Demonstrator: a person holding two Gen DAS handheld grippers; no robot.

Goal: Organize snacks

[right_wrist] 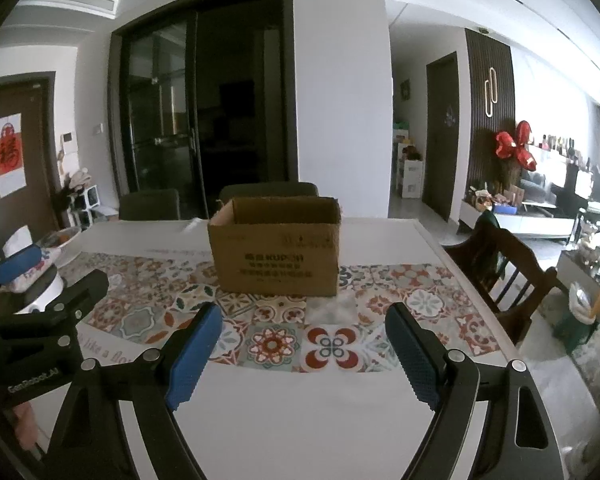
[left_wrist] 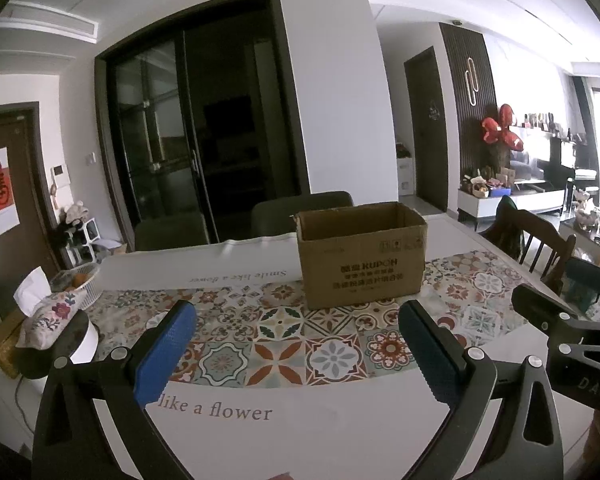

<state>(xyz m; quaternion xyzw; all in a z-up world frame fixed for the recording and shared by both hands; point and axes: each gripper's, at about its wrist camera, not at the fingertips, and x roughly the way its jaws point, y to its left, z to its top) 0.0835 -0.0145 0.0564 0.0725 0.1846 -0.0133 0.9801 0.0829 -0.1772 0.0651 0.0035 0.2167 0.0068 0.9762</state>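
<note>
An open brown cardboard box (left_wrist: pixel 362 254) stands upright on the patterned table mat; it also shows in the right wrist view (right_wrist: pixel 276 256). Its inside is hidden from both views. No snacks are visible on the table. My left gripper (left_wrist: pixel 298 322) is open and empty, above the near part of the table, short of the box. My right gripper (right_wrist: pixel 304 324) is open and empty, beside the left one and also short of the box. Each gripper shows at the edge of the other's view.
A tissue box in floral cover (left_wrist: pixel 50 314) sits on a white round container at the table's left, with a white basket (left_wrist: pixel 86 280) behind it. Dark chairs (left_wrist: pixel 300 208) stand at the far side and a wooden chair (right_wrist: pixel 504 264) at the right.
</note>
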